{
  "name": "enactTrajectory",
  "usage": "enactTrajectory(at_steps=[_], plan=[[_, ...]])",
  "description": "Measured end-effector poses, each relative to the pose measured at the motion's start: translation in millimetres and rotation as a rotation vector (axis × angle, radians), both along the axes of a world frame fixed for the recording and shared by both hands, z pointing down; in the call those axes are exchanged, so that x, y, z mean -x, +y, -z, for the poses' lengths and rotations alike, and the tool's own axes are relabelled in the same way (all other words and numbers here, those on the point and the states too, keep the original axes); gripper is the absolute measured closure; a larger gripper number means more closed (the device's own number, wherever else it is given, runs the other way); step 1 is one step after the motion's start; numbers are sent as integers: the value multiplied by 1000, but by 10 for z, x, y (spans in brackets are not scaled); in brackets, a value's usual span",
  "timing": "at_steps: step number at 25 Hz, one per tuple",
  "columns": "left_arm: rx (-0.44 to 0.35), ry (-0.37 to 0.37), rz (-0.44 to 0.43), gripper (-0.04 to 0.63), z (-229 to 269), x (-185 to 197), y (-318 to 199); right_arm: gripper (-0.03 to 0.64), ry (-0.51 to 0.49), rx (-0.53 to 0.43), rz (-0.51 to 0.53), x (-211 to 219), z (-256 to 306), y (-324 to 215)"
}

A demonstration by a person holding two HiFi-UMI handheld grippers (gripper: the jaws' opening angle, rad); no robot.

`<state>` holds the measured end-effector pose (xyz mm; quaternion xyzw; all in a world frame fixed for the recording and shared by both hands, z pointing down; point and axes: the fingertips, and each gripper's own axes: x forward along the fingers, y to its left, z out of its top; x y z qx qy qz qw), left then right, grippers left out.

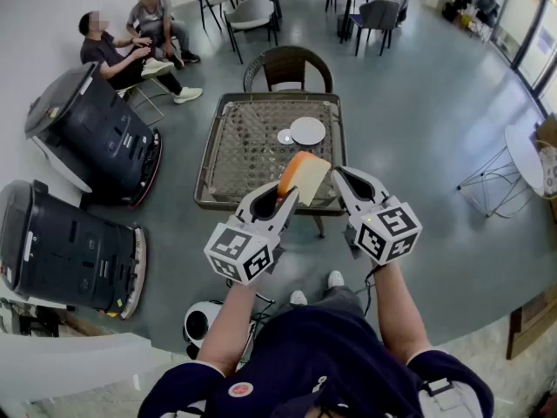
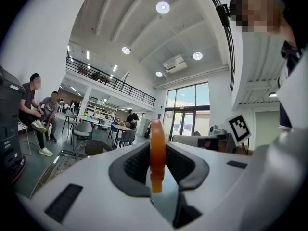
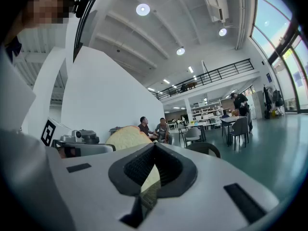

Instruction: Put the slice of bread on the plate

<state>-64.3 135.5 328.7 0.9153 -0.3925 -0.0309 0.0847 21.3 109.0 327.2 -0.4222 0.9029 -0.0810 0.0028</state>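
Note:
A slice of bread [image 1: 304,177] with an orange crust and a pale face stands on edge in my left gripper [image 1: 285,198], which is shut on its lower part. In the left gripper view the slice [image 2: 157,146] shows edge-on between the dark pads. My right gripper [image 1: 342,181] hangs just right of the slice, jaws together and holding nothing; its own view shows the bread [image 3: 124,137] off to its left. Both grippers are held level, above the near edge of the wicker table [image 1: 248,151]. The white plate [image 1: 307,131] lies at the table's far side.
A small pale disc [image 1: 285,136] lies beside the plate. A wicker chair [image 1: 288,66] stands behind the table. Two black machines [image 1: 91,133] [image 1: 61,246] sit on the floor to the left, two seated people [image 1: 130,46] beyond them. A round white side table [image 1: 525,157] is at the right.

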Motion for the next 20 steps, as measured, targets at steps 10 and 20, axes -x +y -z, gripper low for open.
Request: enactTrajectory(at_steps=[10, 20], plan=[[3, -1, -9, 502, -33, 4, -12, 610, 21, -35, 12, 79, 31, 22], [-4, 5, -20, 500, -9, 68, -46, 609, 24, -26, -1, 137, 36, -7]])
